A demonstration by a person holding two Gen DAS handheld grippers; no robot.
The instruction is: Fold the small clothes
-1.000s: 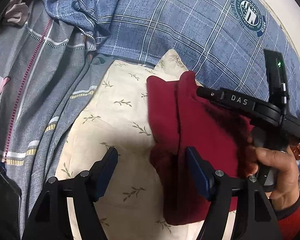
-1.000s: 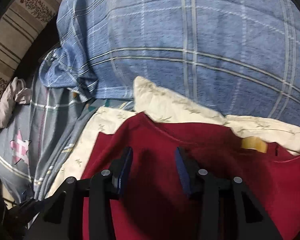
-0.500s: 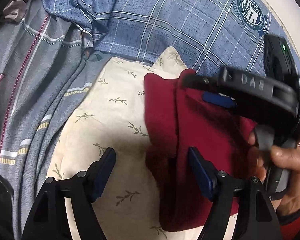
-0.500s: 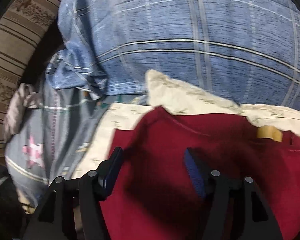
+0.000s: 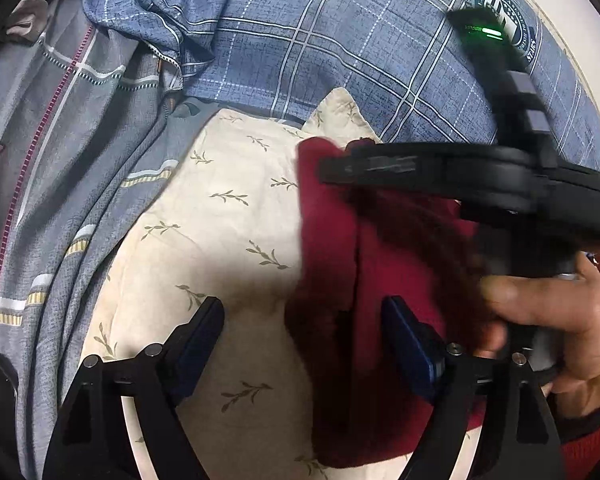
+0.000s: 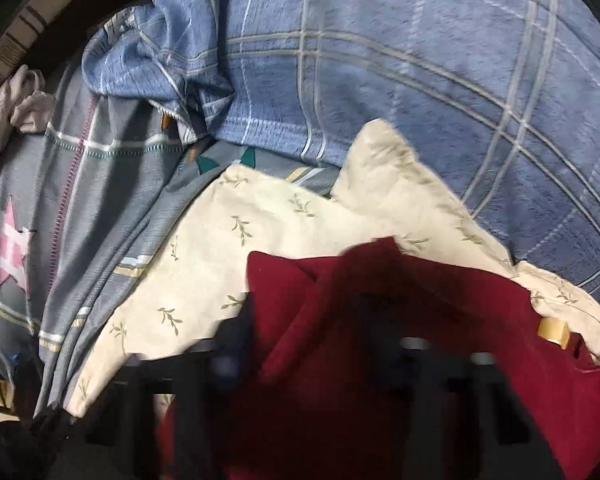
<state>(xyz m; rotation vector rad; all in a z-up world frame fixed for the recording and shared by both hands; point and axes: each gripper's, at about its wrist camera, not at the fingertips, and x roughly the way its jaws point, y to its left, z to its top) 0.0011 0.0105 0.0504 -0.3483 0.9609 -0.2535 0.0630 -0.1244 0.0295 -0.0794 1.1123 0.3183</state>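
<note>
My left gripper point(image 5: 302, 336) has just widened, straddling the red garment's point(image 5: 380, 280) left edge unpinched; bare cream cloth point(image 5: 220, 240) at nine o'clock. Right gripper point(image 6: 300, 340) just narrowed (blurred; grip unclear).

Dim warm indoor light; fisheye bending, black corners. Right wrist view: motion blur heaviest at 6 o'clock. Left wrist view: sharper, blurred at 3 o'clock.
</note>
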